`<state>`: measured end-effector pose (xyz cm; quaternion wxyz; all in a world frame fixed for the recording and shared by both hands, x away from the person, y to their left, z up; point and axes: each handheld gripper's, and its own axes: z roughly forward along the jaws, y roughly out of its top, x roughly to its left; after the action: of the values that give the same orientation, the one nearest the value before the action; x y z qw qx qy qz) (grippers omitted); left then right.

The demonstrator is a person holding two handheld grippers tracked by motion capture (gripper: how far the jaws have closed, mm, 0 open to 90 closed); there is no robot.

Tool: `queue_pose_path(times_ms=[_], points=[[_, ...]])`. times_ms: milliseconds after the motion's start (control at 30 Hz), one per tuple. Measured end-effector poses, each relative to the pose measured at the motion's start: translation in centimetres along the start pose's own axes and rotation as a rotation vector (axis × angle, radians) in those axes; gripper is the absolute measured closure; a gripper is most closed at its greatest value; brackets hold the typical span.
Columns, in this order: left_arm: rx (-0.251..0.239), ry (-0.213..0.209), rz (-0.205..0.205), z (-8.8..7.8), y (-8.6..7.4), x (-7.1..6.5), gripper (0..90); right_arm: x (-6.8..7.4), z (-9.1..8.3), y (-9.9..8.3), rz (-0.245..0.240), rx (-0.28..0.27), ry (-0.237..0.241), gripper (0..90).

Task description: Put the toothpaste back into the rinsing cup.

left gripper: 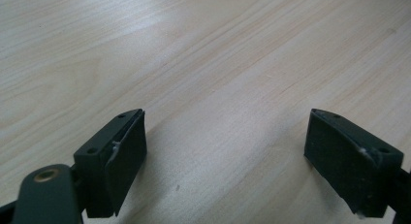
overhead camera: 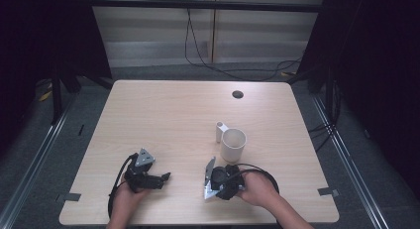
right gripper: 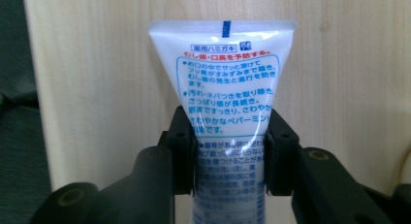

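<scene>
Right gripper [right gripper: 231,151]: jaws clamped on the tube [right gripper: 226,98], held low over the table's [overhead camera: 163,115] near edge, beside the cup [overhead camera: 233,144].
Left gripper [left gripper: 225,161]: jaws wide apart, empty, hand resting on the table.

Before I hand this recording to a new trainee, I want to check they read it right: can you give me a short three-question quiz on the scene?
1. True or false: the right hand-held gripper is closed on a white toothpaste tube.
2. Which stands nearest the right hand-held gripper on the table? A) white mug B) round cable hole C) left hand-held gripper
3. Fill in: the left hand-held gripper's jaws stand ____ with nothing but bare wood between them.

Key: 1 true; 2 A; 3 open
</scene>
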<state>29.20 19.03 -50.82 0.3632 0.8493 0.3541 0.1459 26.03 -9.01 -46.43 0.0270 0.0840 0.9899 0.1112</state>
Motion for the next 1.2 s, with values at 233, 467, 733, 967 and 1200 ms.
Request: queue_pose_path(times_ms=[233, 467, 733, 967, 1200], points=[[0.002, -0.002, -0.001, 0.0, 0.0, 0.0, 15.1, -0.1, -1.1, -1.3, 0.068, -0.12, 0.008, 66.3], [0.002, -0.002, -0.002, 0.0, 0.0, 0.0, 15.1, -0.7, -2.6, -3.2, 0.128, -0.242, 0.005, 66.4], [0.0, -0.002, -0.001, 0.0, 0.0, 0.0, 15.1, -1.3, -4.4, -5.6, 0.202, -0.368, 0.001, 66.6], [0.0, -0.001, 0.0, 0.0, 0.0, 0.0, 15.0, -1.7, -5.9, -6.9, 0.246, -0.448, -0.013, 66.4], [0.0, -0.001, 0.0, 0.0, 0.0, 0.0, 15.0, -2.2, -6.9, -8.0, 0.292, -0.527, -0.017, 66.3]])
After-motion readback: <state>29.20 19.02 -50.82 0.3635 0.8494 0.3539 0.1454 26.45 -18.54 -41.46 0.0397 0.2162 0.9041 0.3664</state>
